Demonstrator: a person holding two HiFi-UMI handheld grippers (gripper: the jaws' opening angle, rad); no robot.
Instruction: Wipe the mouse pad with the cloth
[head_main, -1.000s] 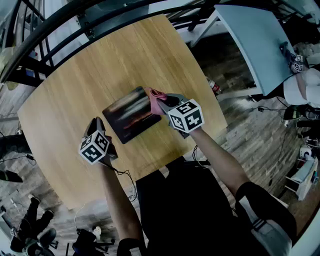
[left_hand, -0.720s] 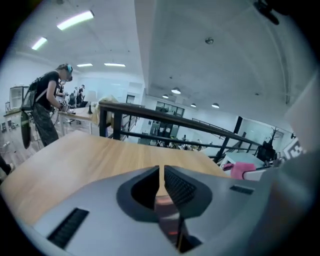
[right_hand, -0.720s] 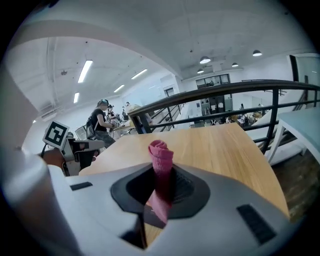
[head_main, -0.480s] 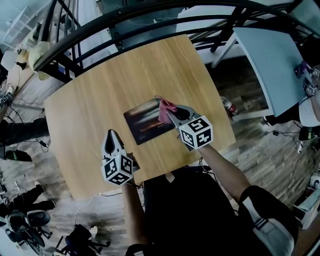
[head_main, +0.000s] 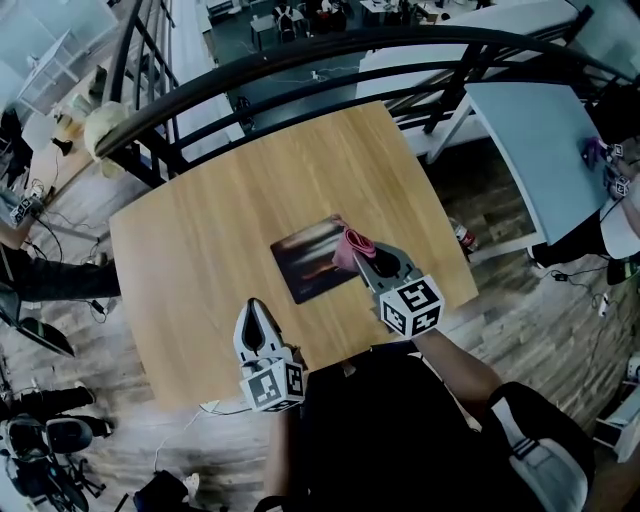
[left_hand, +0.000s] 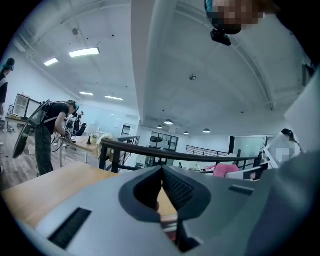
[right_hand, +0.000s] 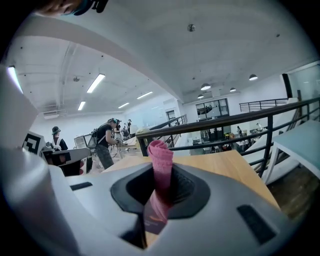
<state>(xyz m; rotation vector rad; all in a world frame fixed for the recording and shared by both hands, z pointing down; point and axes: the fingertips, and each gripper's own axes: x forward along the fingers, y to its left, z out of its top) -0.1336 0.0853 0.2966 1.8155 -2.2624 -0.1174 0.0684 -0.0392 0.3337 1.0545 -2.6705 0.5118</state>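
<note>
With the cloth (head_main: 350, 245) clenched in the right gripper's (head_main: 363, 257) jaws at the pad's (head_main: 308, 262) edge — left gripper's (head_main: 257, 312) jaws closed, empty — wiping is judged unfinished.

Mouse pad and cloth: condition and position

The mouse pad (head_main: 312, 258) is a dark rectangle with a blurred reddish-orange print. It lies flat on the wooden table (head_main: 200, 250), in the near-right part of the top, with its sides roughly parallel to the table edges. The cloth (head_main: 352, 247) is pink and bunched into a narrow roll, clamped between the closed jaws of the right gripper (head_main: 358, 252), with its rounded end standing out past the jaw tips. It sits over the pad's right-hand edge. Contact between cloth and pad cannot be confirmed.
</note>
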